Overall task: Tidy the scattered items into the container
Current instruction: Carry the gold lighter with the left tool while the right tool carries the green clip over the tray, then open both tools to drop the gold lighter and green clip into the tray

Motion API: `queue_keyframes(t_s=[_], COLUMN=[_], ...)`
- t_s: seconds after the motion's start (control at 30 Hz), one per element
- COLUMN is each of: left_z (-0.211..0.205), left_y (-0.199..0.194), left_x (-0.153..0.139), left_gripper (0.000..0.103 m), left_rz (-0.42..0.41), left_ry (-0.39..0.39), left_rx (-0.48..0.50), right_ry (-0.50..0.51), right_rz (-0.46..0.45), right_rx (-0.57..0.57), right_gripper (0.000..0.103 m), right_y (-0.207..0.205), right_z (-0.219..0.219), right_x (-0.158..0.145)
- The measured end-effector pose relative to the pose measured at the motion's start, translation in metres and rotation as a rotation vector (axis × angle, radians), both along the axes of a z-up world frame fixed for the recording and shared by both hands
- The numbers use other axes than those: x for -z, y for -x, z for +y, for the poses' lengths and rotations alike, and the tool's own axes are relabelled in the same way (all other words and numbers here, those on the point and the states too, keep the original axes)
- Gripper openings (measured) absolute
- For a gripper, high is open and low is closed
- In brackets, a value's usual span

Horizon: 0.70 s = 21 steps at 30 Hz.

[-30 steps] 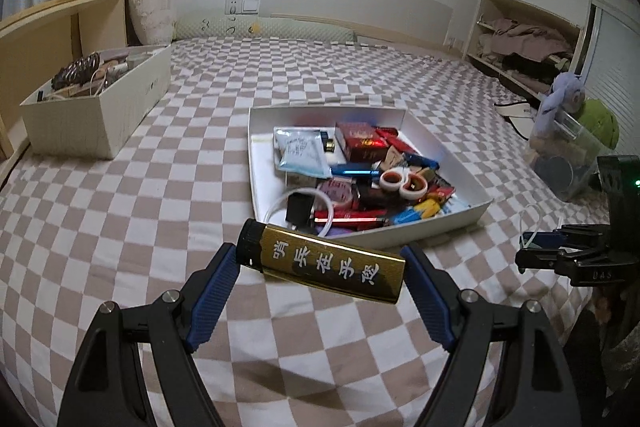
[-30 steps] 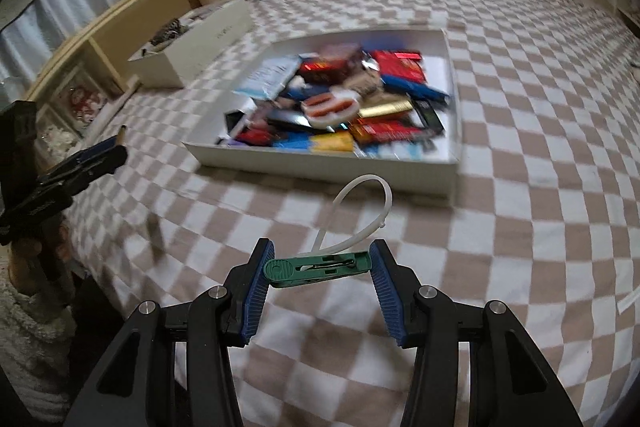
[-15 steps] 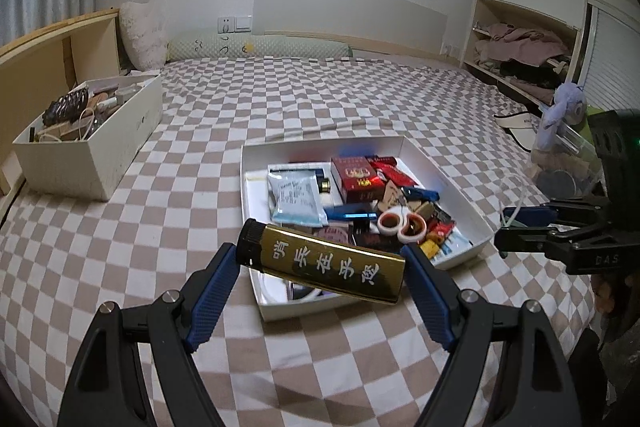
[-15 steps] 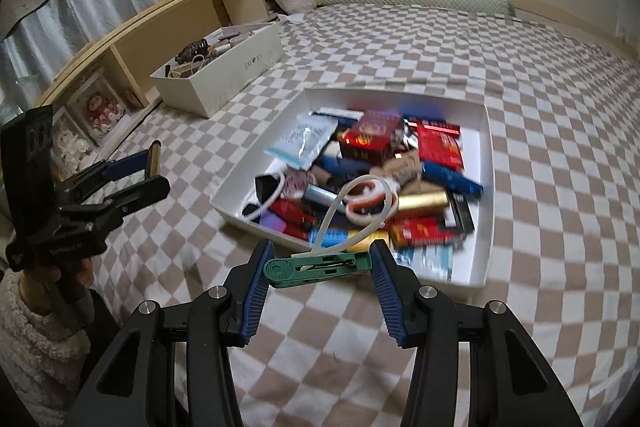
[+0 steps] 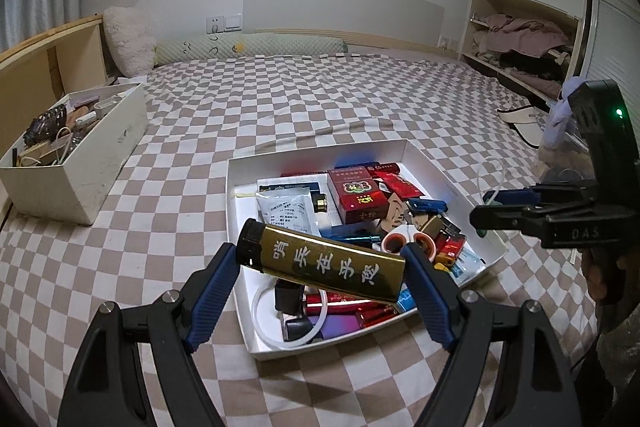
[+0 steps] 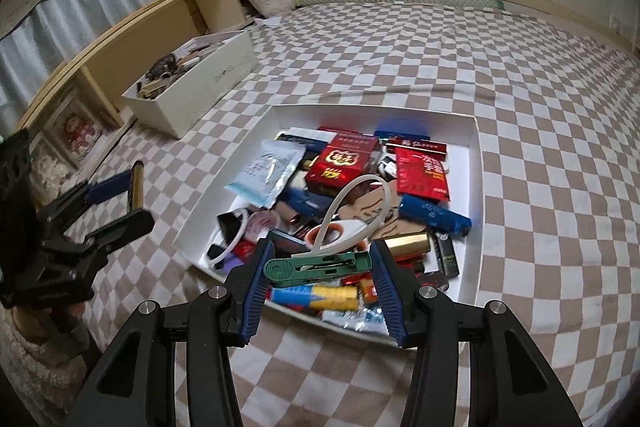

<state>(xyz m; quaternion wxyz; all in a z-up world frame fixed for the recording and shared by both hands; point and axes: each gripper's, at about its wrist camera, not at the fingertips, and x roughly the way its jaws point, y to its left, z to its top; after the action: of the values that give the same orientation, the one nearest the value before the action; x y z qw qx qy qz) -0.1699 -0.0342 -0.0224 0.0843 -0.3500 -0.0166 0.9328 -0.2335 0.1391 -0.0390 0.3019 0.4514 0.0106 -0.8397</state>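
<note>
A shallow white tray point(image 5: 316, 153) point(image 6: 476, 163) full of small items sits on the checkered bed. My left gripper point(image 5: 320, 265) is shut on a gold lighter point(image 5: 332, 263) with a black cap, held above the tray's near left corner; the lighter also shows in the right wrist view point(image 6: 137, 187). My right gripper point(image 6: 318, 265) is shut on a green clip point(image 6: 318, 264) with a white loop point(image 6: 360, 211), held above the tray's near edge. The right gripper appears in the left wrist view point(image 5: 504, 207) at the tray's right side.
A taller white box point(image 5: 116, 131) point(image 6: 216, 75) of odds and ends stands left of the tray by a wooden shelf point(image 6: 132, 47). A pillow point(image 5: 130, 41) and bolster point(image 5: 248, 47) lie at the headboard. Shelves with clothes point(image 5: 520, 39) are at the right.
Both grippers have risen and moved in over the tray with their items still held. The tray now lies under the fingers in both views.
</note>
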Motion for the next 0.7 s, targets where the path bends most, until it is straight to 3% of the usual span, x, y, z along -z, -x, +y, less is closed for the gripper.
queue_keyframes(t_s=[0.7], left_z=[-0.02], left_y=[0.047], left_x=[0.035], left_gripper=[0.082], left_rz=[-0.123], left_ry=[-0.101], left_rx=[-0.026], right_ry=[-0.08], right_rz=[-0.095], right_rx=[0.062], right_gripper=[0.05], right_y=[0.057], right_z=[-0.008], right_x=[0.029])
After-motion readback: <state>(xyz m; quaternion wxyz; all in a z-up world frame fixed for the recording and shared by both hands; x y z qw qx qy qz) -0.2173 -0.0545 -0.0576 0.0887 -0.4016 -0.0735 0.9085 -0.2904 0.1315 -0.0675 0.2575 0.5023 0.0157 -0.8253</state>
